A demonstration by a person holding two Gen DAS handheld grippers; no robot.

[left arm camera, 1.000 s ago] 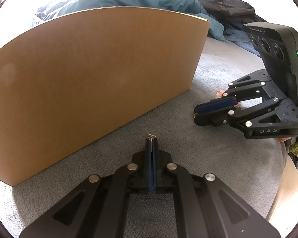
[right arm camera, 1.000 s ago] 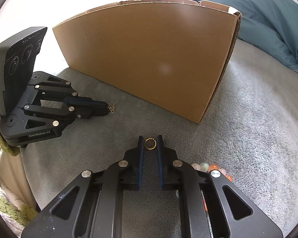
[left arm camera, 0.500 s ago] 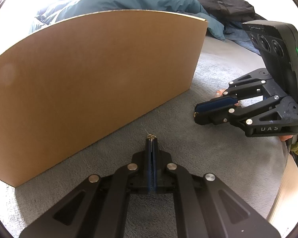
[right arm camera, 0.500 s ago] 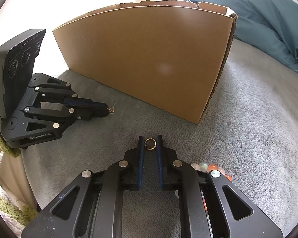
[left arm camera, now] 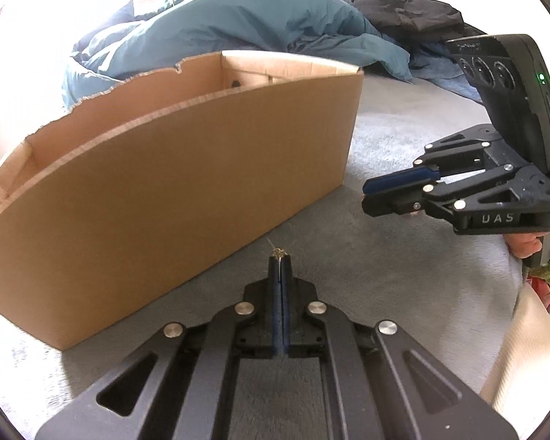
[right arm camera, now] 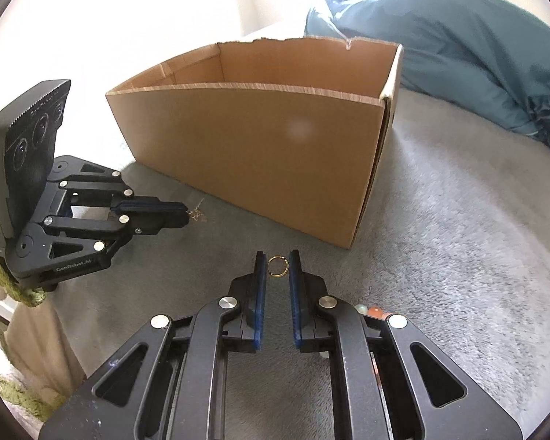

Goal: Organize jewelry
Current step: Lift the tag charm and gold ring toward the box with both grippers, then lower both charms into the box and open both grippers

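My left gripper is shut on a small gold earring or chain piece; it also shows in the right wrist view at the left gripper's tip. My right gripper holds a small gold ring between its nearly closed jaws. Both are raised in front of an open brown cardboard box, whose inside now shows over the rim. In the left wrist view the right gripper is to the right of the box.
The box stands on a grey fleece blanket. A teal duvet lies behind it, with dark clothes at the back. Coloured beads lie under my right gripper's fingers.
Both grippers have risen with their jewelry, so the box's rim and inside have come into view. Their grips are unchanged.
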